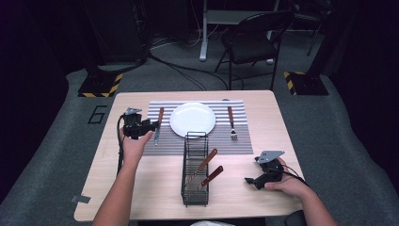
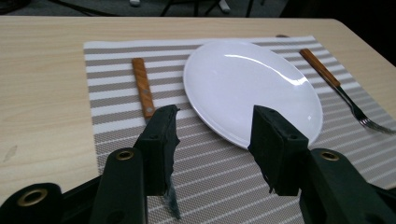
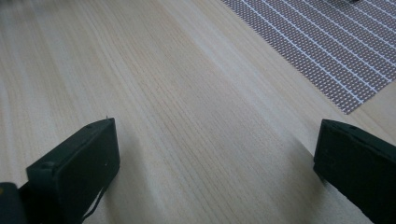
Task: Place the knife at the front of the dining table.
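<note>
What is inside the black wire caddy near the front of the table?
The wire caddy holds two wooden-handled utensils, leaning with their handles up and to the right. Their working ends sit low behind the wires, so their type cannot be told.

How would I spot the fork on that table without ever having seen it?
Find the striped placemat on the wooden table, with a white plate in its middle. The fork lies right of the plate, tines toward the person; the wooden-handled knife lies left.

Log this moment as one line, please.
left gripper: open above wooden-handled knife on striped placemat | right gripper: open, low over bare table | round white plate: centred | black wire caddy: two utensils
</note>
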`<control>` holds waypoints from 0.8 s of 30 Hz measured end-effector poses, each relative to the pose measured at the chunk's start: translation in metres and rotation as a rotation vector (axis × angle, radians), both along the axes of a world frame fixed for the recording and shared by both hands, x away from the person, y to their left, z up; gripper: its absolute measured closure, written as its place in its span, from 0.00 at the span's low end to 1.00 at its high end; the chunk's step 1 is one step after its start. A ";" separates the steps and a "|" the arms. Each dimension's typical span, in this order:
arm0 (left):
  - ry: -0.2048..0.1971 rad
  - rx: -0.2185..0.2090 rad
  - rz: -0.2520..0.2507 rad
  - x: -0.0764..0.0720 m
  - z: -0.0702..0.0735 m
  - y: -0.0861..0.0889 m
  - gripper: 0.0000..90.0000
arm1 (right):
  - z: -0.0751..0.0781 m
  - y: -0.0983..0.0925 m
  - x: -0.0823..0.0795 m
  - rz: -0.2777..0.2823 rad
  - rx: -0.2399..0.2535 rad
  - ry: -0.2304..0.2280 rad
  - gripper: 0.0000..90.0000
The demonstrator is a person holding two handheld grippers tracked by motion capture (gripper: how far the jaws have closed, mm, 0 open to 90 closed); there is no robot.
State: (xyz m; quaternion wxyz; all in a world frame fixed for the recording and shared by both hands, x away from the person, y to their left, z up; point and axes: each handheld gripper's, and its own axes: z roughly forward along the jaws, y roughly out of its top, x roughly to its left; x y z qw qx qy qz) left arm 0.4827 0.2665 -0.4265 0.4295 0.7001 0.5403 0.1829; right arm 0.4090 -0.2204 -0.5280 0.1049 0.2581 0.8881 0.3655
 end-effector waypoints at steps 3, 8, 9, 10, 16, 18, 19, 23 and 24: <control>-0.003 0.023 -0.033 -0.008 0.003 -0.007 0.56 | 0.000 0.000 0.001 0.004 0.001 -0.008 0.00; -0.003 0.043 -0.078 -0.022 0.002 -0.015 0.56 | 0.000 0.000 0.001 0.004 0.002 -0.008 0.00; -0.003 0.052 -0.086 -0.025 0.000 -0.017 0.56 | 0.000 0.000 0.001 0.005 0.001 -0.008 0.00; -0.001 0.057 -0.092 -0.027 -0.001 -0.018 0.56 | 0.000 0.000 0.001 0.004 0.002 -0.008 0.00; 0.020 0.089 -0.130 -0.039 -0.015 -0.022 0.55 | 0.000 0.000 0.001 0.005 0.001 -0.008 0.00; 0.025 0.112 -0.147 -0.042 -0.018 -0.022 0.55 | 0.000 0.000 0.000 0.001 0.002 -0.005 0.00; 0.024 0.119 -0.153 -0.044 -0.021 -0.021 0.55 | 0.000 0.000 0.001 0.003 0.001 -0.007 0.00; 0.036 0.124 -0.177 -0.051 -0.027 -0.016 0.53 | 0.000 0.000 0.001 0.004 0.001 -0.008 0.00; 0.036 0.120 -0.174 -0.052 -0.028 -0.015 0.52 | 0.000 0.000 0.001 0.004 0.001 -0.008 0.00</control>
